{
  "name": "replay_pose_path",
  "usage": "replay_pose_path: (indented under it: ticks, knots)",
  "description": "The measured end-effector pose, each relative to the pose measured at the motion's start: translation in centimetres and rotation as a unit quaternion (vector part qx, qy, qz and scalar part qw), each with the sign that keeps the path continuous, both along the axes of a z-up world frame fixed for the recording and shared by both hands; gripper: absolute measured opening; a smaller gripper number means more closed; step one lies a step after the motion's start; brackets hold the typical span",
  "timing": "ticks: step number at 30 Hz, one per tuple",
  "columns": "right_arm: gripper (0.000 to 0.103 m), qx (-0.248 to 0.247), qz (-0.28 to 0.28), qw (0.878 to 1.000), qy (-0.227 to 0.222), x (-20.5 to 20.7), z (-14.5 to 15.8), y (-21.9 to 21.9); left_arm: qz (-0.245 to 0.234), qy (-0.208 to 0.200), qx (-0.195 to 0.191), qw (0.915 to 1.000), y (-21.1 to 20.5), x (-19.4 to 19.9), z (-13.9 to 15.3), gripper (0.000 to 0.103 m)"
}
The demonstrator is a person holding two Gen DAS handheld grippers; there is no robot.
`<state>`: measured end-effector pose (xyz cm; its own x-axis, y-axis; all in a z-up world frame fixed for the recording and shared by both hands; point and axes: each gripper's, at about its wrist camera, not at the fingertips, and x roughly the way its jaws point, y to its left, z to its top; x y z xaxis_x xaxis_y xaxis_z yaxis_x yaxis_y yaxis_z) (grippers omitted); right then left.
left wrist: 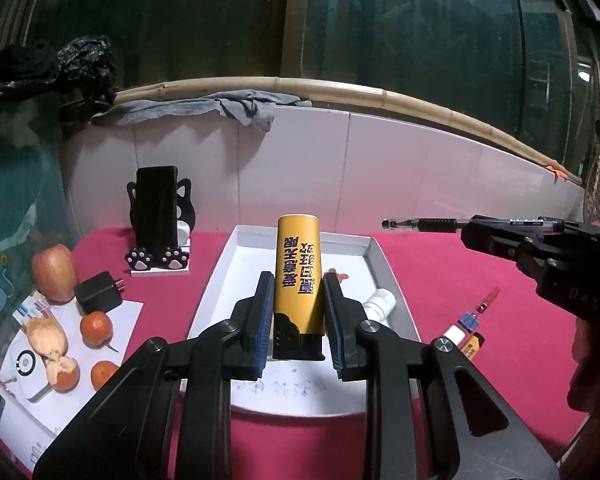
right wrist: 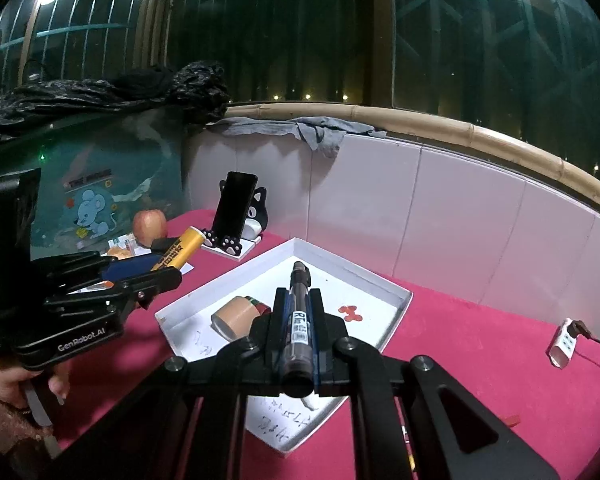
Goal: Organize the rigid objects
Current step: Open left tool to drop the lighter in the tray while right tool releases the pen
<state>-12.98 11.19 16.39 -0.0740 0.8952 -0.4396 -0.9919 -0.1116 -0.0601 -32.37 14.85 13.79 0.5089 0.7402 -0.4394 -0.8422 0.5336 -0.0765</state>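
My left gripper (left wrist: 298,280) is shut on a big yellow lighter (left wrist: 298,264) with dark print, which stands upright between the blue pads above the white tray (left wrist: 374,256). My right gripper (right wrist: 298,294) is shut on a dark pen (right wrist: 300,312) that points forward over the same tray (right wrist: 400,294). In the left wrist view the right gripper (left wrist: 472,236) comes in from the right with the pen (left wrist: 420,224) sticking out to the left. In the right wrist view the left gripper (right wrist: 168,276) and the lighter (right wrist: 178,254) are at the left, with a hand below.
A white bottle (left wrist: 378,304) and a tan roll (right wrist: 236,316) lie in the tray on the red cloth. A phone on a cat stand (left wrist: 158,216), an apple (left wrist: 54,272), oranges (left wrist: 96,328) and a black charger (left wrist: 98,292) are at the left. A white power adapter (right wrist: 564,342) lies at the right.
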Motion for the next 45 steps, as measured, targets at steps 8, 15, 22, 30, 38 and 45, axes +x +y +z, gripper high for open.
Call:
replay_pose_path:
  ticks: [8, 15, 22, 30, 38, 45]
  knots:
    - [0.006, -0.008, -0.014, 1.000, 0.017, 0.6, -0.3, 1.7, 0.007, 0.005, -0.002, 1.0000, 1.9, 0.6, 0.1, 0.024]
    - [0.006, -0.014, -0.032, 0.999, 0.026, 0.6, -0.6, 3.5, 0.029, -0.008, -0.029, 0.9991, 5.9, 1.4, 0.1, 0.024]
    - [0.006, -0.026, -0.046, 0.998, 0.028, 0.8, -1.5, 5.9, 0.042, 0.011, -0.045, 0.9981, 9.2, 3.9, -0.4, 0.024]
    - [0.006, -0.049, -0.059, 0.997, 0.020, 1.0, -3.1, 8.8, 0.037, 0.049, -0.060, 0.9963, 11.7, 7.4, -2.2, 0.024]
    - [0.007, -0.082, -0.070, 0.994, 0.010, 0.7, -5.6, 11.7, 0.043, 0.071, -0.094, 0.9921, 14.0, 8.3, -4.8, 0.024]
    - [0.007, -0.099, -0.079, 0.992, -0.008, 0.7, -7.4, 13.2, 0.058, 0.069, -0.117, 0.9891, 15.5, 8.4, -6.3, 0.024]
